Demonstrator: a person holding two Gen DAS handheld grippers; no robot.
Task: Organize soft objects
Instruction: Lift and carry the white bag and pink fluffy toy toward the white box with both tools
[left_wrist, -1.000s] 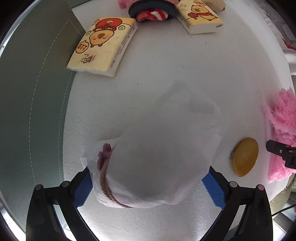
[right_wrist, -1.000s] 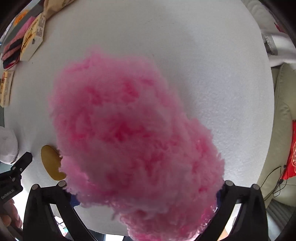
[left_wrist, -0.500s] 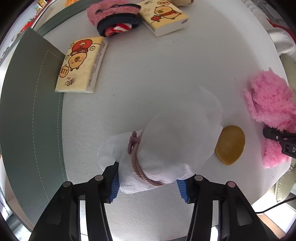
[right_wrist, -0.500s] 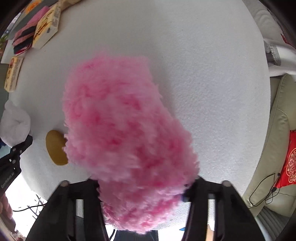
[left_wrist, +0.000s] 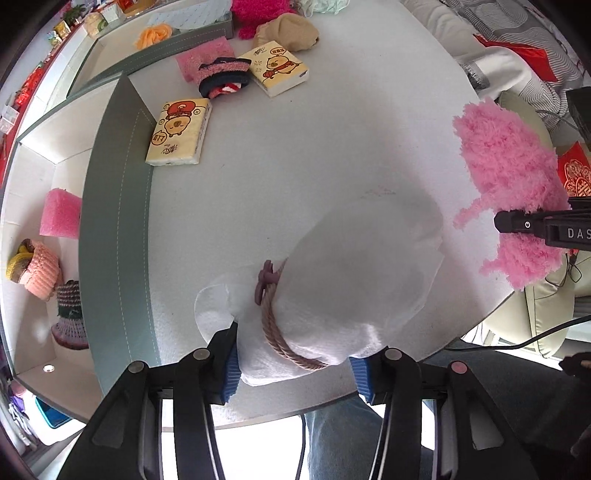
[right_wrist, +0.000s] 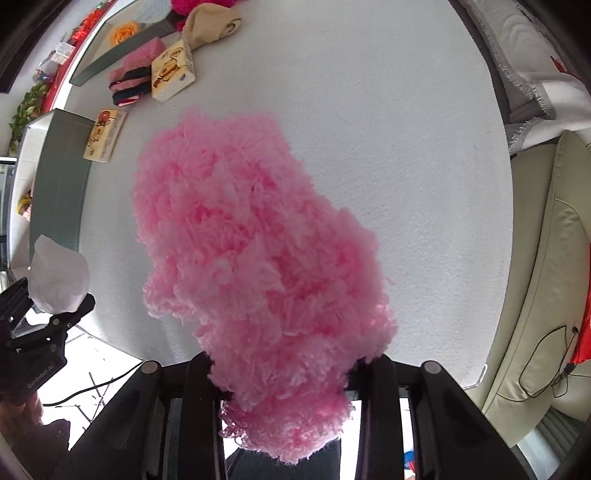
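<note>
My left gripper (left_wrist: 295, 365) is shut on a white cloth pouch (left_wrist: 354, 288) tied with a mauve cord, held above the white round table (left_wrist: 295, 155). My right gripper (right_wrist: 286, 373) is shut on a fluffy pink yarn bundle (right_wrist: 251, 258), also lifted above the table; the bundle shows at the right in the left wrist view (left_wrist: 513, 177). The pouch and left gripper show at the lower left in the right wrist view (right_wrist: 59, 277).
A grey-green open box (left_wrist: 110, 206) at the left holds a pink sponge (left_wrist: 61, 218) and knitted items (left_wrist: 38, 269). Two cartoon tissue packs (left_wrist: 179, 133), rolled socks (left_wrist: 221, 77), a beige cloth (left_wrist: 288, 31) and a second box lie at the table's far side. A sofa (right_wrist: 546, 258) stands at the right.
Both grippers have closed on their objects and lifted them well above the table. The yellow oval object on the table has gone out of view.
</note>
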